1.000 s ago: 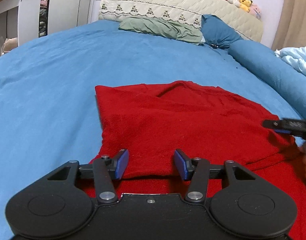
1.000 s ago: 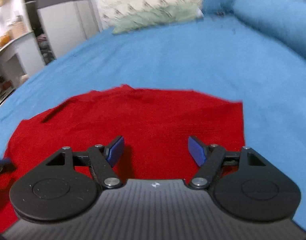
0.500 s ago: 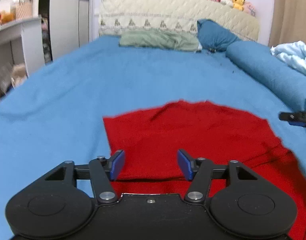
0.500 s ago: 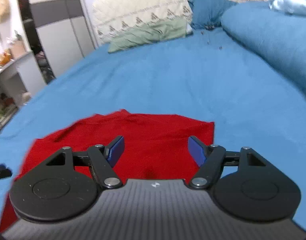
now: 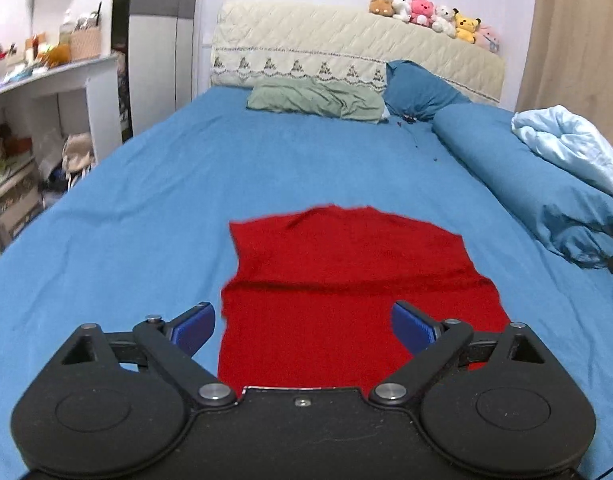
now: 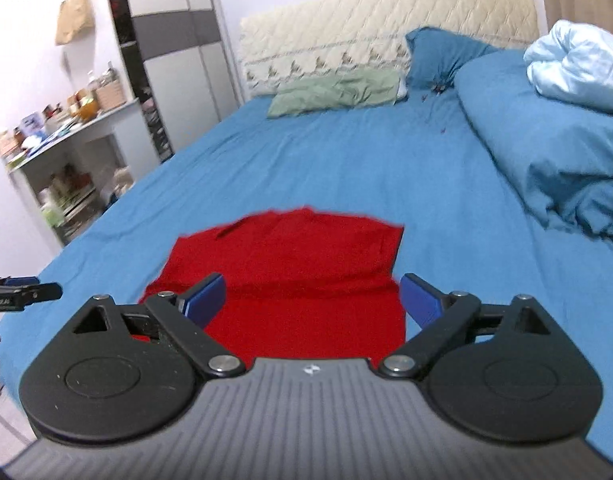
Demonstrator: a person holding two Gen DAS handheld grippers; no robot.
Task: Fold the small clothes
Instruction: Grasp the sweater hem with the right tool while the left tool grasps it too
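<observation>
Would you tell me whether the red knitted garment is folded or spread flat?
Folded: on the red knitted garment one layer's edge crosses another.

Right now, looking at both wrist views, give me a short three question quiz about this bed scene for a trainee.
1. True or false: the red garment lies flat on the blue bedsheet with one fold line across it.
2. What does the left gripper hold? A) the red garment B) the green pillow C) nothing
3. Fill in: the row of plush toys sits on top of the ____.

Key
1. True; a crease crosses the garment from side to side.
2. C; its jaws stand wide apart above the garment, and the right gripper is the same.
3. Headboard.
</observation>
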